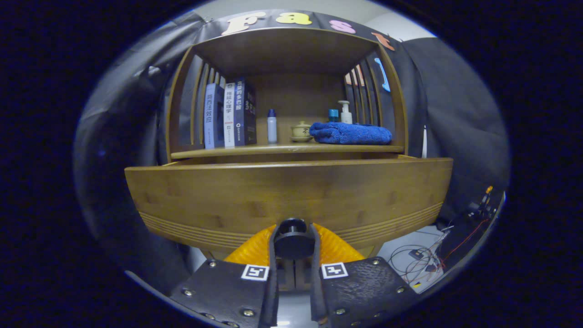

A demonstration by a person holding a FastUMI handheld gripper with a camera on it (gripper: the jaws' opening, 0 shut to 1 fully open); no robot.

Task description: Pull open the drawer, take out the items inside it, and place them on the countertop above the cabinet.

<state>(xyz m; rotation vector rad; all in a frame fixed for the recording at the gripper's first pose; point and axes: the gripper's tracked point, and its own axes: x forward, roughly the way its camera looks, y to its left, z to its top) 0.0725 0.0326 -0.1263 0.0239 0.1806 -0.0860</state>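
The gripper [294,243] is shown closed on the round knob [292,240] of the drawer [287,196], one finger pressed to each side of it. The drawer front is seen standing forward of the cabinet [284,91], so the drawer is judged partly pulled open. Its contents are hidden behind the front panel. On the table [255,149] above are seen books [230,116], a small bottle [272,126], a lidded cup [301,131] and a folded blue towel [350,133]. Removal and placing of the items are judged still to be done.
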